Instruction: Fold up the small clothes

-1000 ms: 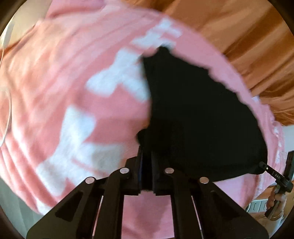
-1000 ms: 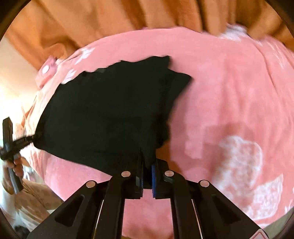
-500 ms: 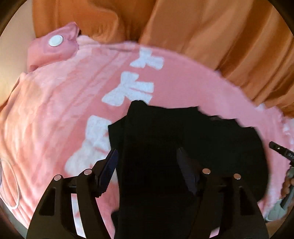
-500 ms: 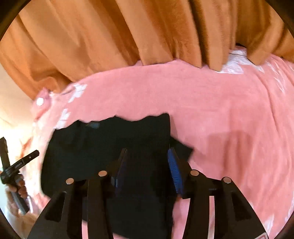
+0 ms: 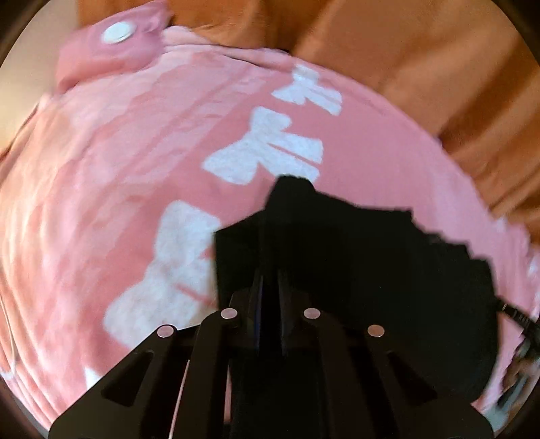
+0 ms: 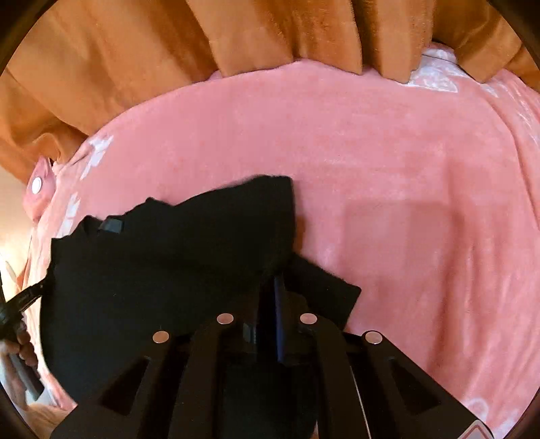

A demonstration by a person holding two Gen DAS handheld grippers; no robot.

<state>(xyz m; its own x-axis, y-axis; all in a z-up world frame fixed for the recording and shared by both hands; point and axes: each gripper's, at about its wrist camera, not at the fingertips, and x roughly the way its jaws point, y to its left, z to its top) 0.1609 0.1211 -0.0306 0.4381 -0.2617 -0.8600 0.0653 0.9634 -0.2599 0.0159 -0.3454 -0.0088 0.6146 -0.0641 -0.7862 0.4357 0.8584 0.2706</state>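
A small black garment [image 5: 371, 270] lies partly folded on a pink blanket [image 5: 118, 169] with white bow prints. My left gripper [image 5: 270, 280] is at the garment's left edge, its jaws closing with black cloth pinched between the pads. In the right wrist view the same garment [image 6: 168, 263] spreads to the left. My right gripper [image 6: 271, 283] is at its right edge, jaws closing on a raised fold of black cloth. Each gripper appears at the far edge of the other's view: the right one [image 5: 516, 317], and the left one [image 6: 23, 297] held by a hand [image 6: 23, 344].
Orange curtains [image 6: 168, 50] hang along the far side of the blanket [image 6: 405, 185]. A pink cushion corner with a white button [image 5: 114, 32] lies at the far left. Bare blanket stretches to the right of the garment.
A second ago both grippers held the garment shut, half a second ago both stood open over it, and now both have closed again on its edges. The garment lies lower and more bunched.
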